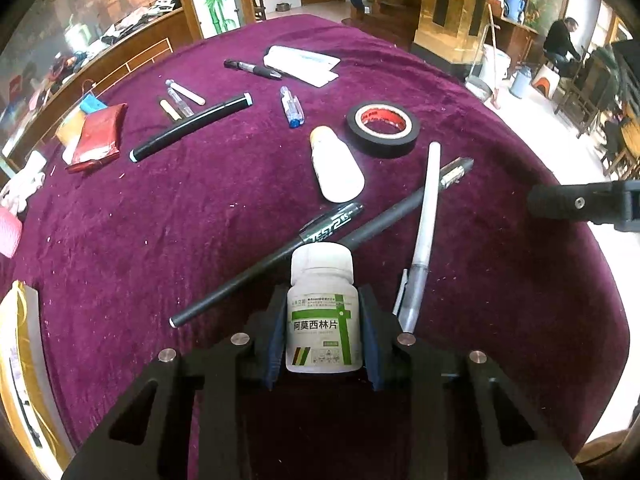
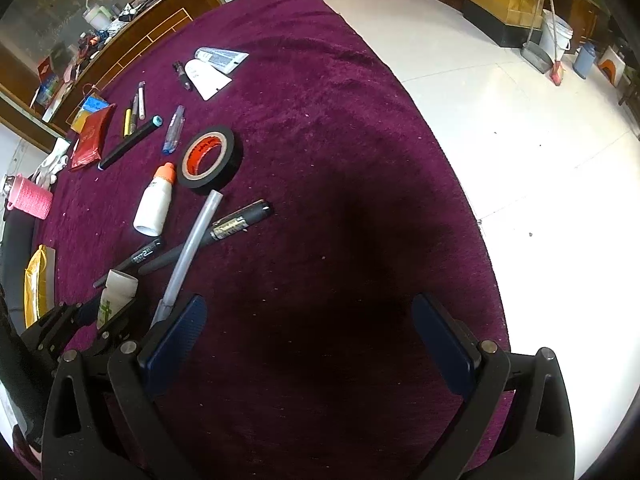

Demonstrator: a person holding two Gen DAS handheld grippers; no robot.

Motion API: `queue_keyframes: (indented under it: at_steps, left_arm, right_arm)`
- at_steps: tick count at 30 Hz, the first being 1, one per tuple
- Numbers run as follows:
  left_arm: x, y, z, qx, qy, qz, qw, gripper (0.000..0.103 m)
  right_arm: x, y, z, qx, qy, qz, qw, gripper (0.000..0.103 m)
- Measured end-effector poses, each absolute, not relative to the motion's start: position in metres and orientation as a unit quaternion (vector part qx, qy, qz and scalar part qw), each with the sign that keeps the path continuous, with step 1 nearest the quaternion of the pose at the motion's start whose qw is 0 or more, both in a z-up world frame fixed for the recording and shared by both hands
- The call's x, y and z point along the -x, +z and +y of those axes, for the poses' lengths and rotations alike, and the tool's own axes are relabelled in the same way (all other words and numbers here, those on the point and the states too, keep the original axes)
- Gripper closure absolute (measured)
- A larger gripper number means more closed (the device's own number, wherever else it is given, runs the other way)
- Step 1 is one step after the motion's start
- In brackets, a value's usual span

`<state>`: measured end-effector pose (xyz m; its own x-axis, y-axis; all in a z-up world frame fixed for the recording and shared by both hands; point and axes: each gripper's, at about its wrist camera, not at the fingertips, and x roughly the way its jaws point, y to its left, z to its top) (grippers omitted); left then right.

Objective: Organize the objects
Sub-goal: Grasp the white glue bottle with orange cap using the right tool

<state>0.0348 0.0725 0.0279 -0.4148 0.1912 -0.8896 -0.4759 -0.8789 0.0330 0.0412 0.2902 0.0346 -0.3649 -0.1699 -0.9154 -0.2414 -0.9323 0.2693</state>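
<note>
Your left gripper (image 1: 323, 334) is clamped on the white amoxicillin pill bottle (image 1: 322, 312), held upright above the purple tablecloth (image 1: 160, 220), with the black pens (image 1: 280, 260) just behind it. Your right gripper (image 2: 310, 344) hangs spread wide over bare cloth.

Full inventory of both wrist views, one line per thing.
White medicine bottle with green label: 1, between left jaws.
Black tape roll with red core: 1, mid-table.
White squeeze bottle with orange cap: 1, lying beside tape.
Translucent grey pen: 1, crossing long black pen.
Red pouch: 1, far left.
Pink yarn spool: 1, table edge.
Purple velvet tablecloth: 1.
Left gripper: shut on bottle.
Right gripper: open, empty.
</note>
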Motion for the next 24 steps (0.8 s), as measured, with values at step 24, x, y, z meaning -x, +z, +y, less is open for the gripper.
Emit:
queue_keyframes:
  at_steps: [24]
  left_arm:
    - [-0.085, 0.086, -0.064, 0.483, 0.862, -0.077, 0.130, 0.074]
  right_arm:
    - [0.077, 0.027, 0.146, 0.589, 0.804, 0.045, -0.062, 0.009]
